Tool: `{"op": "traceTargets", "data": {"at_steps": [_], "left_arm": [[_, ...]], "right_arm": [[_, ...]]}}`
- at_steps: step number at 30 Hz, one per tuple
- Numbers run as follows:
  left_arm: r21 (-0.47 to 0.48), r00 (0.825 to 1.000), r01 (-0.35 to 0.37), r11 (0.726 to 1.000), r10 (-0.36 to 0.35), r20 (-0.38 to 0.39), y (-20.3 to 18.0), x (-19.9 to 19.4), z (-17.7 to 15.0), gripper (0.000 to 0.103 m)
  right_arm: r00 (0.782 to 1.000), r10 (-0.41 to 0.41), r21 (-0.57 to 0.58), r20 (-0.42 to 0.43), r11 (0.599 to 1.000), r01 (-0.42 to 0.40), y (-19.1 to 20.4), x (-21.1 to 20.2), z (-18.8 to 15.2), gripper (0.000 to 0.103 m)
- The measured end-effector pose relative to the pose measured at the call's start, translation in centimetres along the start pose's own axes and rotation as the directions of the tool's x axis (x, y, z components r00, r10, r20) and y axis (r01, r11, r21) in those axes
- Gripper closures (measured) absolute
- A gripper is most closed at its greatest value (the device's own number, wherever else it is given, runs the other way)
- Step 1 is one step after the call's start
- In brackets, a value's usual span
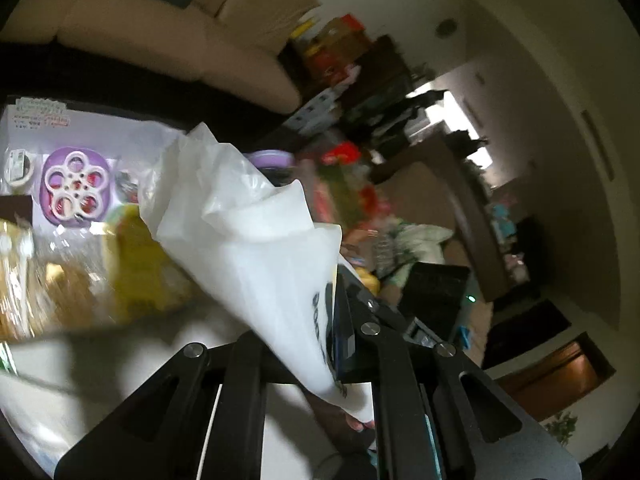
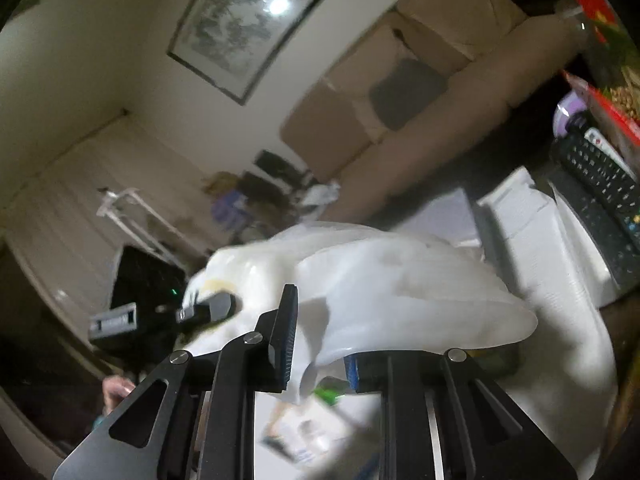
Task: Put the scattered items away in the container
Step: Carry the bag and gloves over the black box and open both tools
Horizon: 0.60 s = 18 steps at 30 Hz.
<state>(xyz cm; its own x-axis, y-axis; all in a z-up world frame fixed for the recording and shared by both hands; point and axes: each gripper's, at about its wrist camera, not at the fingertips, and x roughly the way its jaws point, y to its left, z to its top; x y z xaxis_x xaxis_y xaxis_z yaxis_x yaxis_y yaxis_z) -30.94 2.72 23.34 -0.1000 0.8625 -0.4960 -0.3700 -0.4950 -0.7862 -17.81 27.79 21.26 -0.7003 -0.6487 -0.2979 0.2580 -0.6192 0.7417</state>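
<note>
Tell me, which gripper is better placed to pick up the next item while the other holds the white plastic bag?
Probably neither: left gripper and right gripper are both shut on the white plastic bag, so neither is free.

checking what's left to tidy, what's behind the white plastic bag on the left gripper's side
Behind the white plastic bag: a purple flower-patterned lid, blurred yellow packets and a beige sofa. Whatever lies directly behind the bag is covered.

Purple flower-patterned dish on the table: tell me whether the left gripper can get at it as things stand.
Probably not. The left gripper is shut on a white plastic bag, which fills its fingers and hangs between it and the purple dish. It would have to let the bag go first.
</note>
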Motion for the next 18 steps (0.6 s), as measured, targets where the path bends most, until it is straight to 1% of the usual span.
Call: {"op": "traceTargets", "data": {"at_steps": [1,2,3,4,5,7,8,9,10,12,13,14,15,16,17,18], "left_arm": [[-0.018,0.999,-0.038,0.999,0.038,-0.013,2.3,1.0,0.9,0.094],[-0.036,0.996,-0.092,0.995,0.091,-0.025,4.4,1.8,1.5,0.094],[-0.060,0.981,-0.189,0.980,0.186,-0.048,6.8,2.6,1.9,0.094],[-0.066,0.961,-0.271,0.960,0.266,-0.076,8.7,3.2,2.3,0.092],[-0.065,0.941,-0.331,0.941,0.324,-0.095,10.2,3.5,2.5,0.088],[-0.043,0.899,-0.428,0.903,0.421,-0.123,12.3,3.5,2.7,0.087],[-0.036,0.873,-0.476,0.879,0.468,-0.136,13.2,3.3,2.6,0.084],[-0.029,0.848,-0.519,0.855,0.510,-0.146,13.8,3.0,2.0,0.082],[-0.011,0.826,-0.549,0.836,0.541,-0.161,14.4,2.9,1.5,0.081],[0.014,0.795,-0.587,0.809,0.580,-0.178,15.0,2.6,0.4,0.080],[0.031,0.784,-0.599,0.800,0.594,-0.180,15.2,2.5,0.1,0.079],[0.058,0.769,-0.614,0.787,0.613,-0.178,15.2,2.5,-0.2,0.076],[0.094,0.743,-0.641,0.762,0.646,-0.175,14.7,2.8,-0.6,0.075],[0.121,0.714,-0.669,0.733,0.680,-0.168,14.2,3.0,-0.8,0.070],[0.139,0.691,-0.691,0.709,0.705,-0.162,13.6,3.2,-0.9,0.066],[0.161,0.673,-0.704,0.692,0.722,-0.160,12.9,3.4,-0.8,0.066]], "right_arm": [[1.000,-0.018,0.013,-0.014,1.000,0.018,-1.4,1.7,-0.3,0.082],[0.999,-0.028,0.028,-0.031,0.999,0.029,-2.5,3.3,-0.6,0.082],[0.998,-0.040,0.037,-0.057,0.998,0.042,-3.5,5.0,-1.1,0.082],[0.994,-0.063,0.036,-0.091,0.997,0.066,-4.3,6.8,-1.7,0.082],[0.989,-0.081,0.031,-0.124,0.996,0.085,-4.8,8.2,-2.4,0.082],[0.977,-0.093,0.025,-0.193,0.995,0.100,-5.3,10.7,-3.9,0.084],[0.971,-0.106,0.000,-0.213,0.994,0.108,-5.2,11.5,-4.5,0.089],[0.968,-0.117,-0.045,-0.222,0.993,0.110,-4.6,11.9,-4.7,0.086],[0.962,-0.124,-0.077,-0.242,0.991,0.108,-4.0,12.1,-4.9,0.084],[0.956,-0.127,-0.109,-0.265,0.989,0.101,-3.1,11.7,-4.6,0.084],[0.958,-0.140,-0.134,-0.249,0.985,0.109,-2.6,11.0,-4.1,0.084],[0.964,-0.155,-0.157,-0.214,0.980,0.122,-2.0,10.0,-3.4,0.081],[0.970,-0.167,-0.174,-0.178,0.975,0.136,-1.5,9.1,-2.6,0.077],[0.972,-0.178,-0.191,-0.153,0.970,0.148,-1.1,8.6,-1.8,0.067],[0.971,-0.195,-0.214,-0.140,0.963,0.163,-0.6,8.5,-1.0,0.056],[0.965,-0.220,-0.240,-0.146,0.954,0.181,-0.2,8.9,-0.2,0.053]]}}
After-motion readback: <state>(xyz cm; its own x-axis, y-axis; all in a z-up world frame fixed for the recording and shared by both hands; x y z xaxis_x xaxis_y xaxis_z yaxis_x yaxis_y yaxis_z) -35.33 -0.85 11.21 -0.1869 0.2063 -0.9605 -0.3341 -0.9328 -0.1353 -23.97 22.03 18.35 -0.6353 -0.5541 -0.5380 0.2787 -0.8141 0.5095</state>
